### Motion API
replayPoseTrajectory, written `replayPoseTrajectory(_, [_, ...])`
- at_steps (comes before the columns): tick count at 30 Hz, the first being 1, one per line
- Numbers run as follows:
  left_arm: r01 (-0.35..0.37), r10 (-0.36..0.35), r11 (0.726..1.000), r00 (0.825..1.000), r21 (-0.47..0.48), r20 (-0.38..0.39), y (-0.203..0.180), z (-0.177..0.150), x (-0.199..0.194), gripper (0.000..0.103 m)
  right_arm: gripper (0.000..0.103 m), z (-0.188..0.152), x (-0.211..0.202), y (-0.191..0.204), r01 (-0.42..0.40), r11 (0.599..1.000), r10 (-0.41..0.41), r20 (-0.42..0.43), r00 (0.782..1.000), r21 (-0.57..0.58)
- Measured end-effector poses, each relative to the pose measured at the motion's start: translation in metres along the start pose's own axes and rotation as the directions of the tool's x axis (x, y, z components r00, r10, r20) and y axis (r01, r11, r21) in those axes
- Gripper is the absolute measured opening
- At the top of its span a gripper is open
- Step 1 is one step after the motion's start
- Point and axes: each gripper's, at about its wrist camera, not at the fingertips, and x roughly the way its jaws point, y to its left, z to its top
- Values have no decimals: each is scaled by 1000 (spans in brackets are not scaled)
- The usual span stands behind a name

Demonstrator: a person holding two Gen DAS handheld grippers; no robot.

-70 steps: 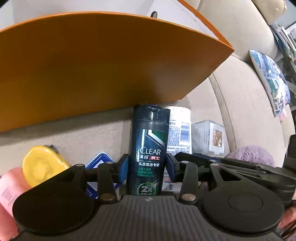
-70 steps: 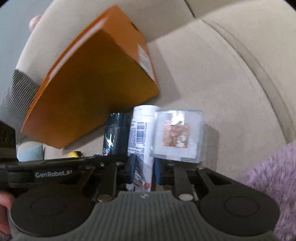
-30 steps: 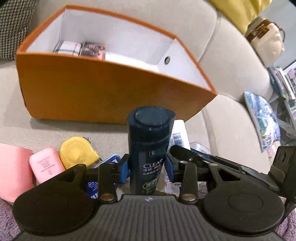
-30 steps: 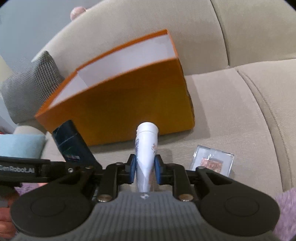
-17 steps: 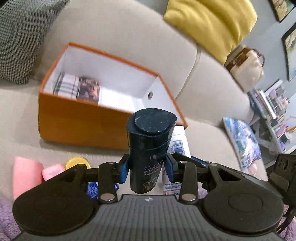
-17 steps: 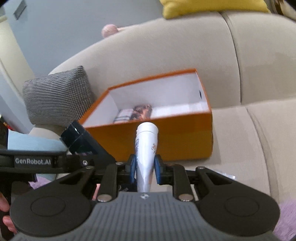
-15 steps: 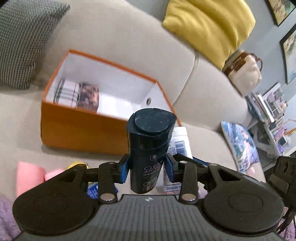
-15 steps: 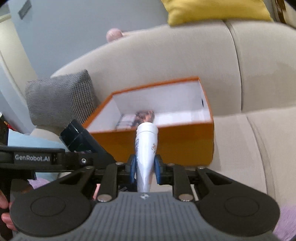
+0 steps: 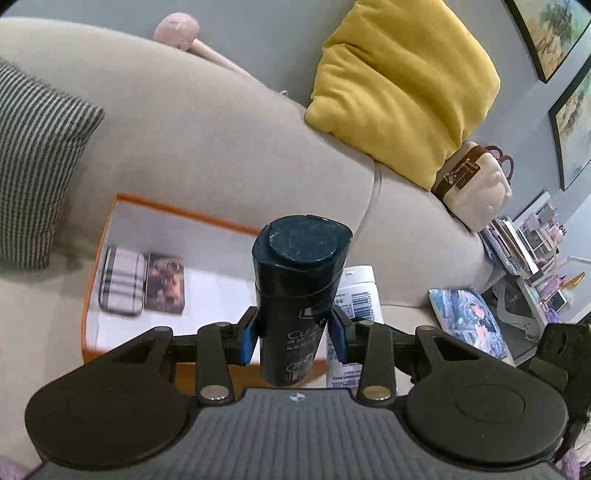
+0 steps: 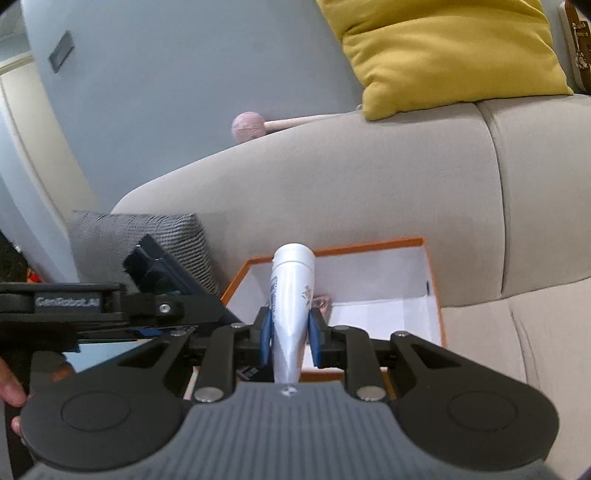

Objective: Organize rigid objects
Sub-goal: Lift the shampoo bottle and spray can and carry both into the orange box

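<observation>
Left wrist: fingers [image 9: 251, 338] clamp shampoo bottle [image 9: 297, 295]; right fingers [image 10: 266, 338] clamp white tube [image 10: 291, 306].

Beige sofa [image 9: 207, 140]; yellow cushion [image 9: 402, 92] on backrest; striped grey pillow [image 9: 33, 166] left; framed pictures [image 9: 554, 33] on wall.

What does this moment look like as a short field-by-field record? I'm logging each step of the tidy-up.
left tool: shut on the dark CLEAR shampoo bottle, held upright, cap toward the camera
right tool: shut on the white tube
target: orange box, open, white inside, on the beige sofa
box contents: plaid tin beside a picture card, at its left end
tool position: both over the box's near edge
nearby: yellow cushion, striped pillow
</observation>
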Motion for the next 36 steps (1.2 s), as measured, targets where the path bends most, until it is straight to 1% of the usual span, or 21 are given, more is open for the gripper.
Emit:
replayPoseTrajectory(2, [-10,10,1000,1000,24,1,1,9,8,45,22,7,8,-9,9,1000,-9,-7,1000,21])
replayPoseTrajectory(5, [-17,17,999,1000,32,-14,7,23,27,45,22,15,23,-24,30,998,-29,-19,999,46])
replayPoseTrajectory(7, [-26,28,999,999,44,-38,12,29,43,45,22,17,38,-35,43,997,-40,-42,998,70])
replayPoseTrajectory(9, [-39,44,997,996,66,-75,16,33,63,45,22,17,56,-46,42,994,-33,-84,996,99])
replayPoseTrajectory(13, [-66,81,994,981,85,-178,34,32,108,45,22,11,90,-57,45,993,-27,-151,988,113])
replayPoseTrajectory(16, [-82,101,993,966,89,-237,47,28,132,45,22,6,113,-64,56,991,-31,-196,980,125])
replayPoseTrajectory(20, [-83,96,995,947,54,-307,65,19,156,45,22,1,141,-72,58,988,-22,-240,970,145])
replayPoseTrajectory(25, [-95,105,994,925,46,-366,81,13,183,45,22,-1,168,-79,67,984,-19,-278,960,163])
replayPoseTrajectory(27, [-82,89,996,927,35,-365,84,16,190,45,22,-1,176,-81,75,983,-24,-293,956,167])
replayPoseTrajectory(29, [-87,89,996,924,22,-373,89,22,200,44,23,0,184,-83,93,981,-36,-310,950,170])
replayPoseTrajectory(32, [-103,111,994,916,41,-385,90,24,212,44,23,3,194,-83,98,981,-39,-325,945,166])
replayPoseTrajectory(36, [-123,125,992,903,32,-410,97,22,224,44,23,4,204,-80,115,983,-59,-339,939,146])
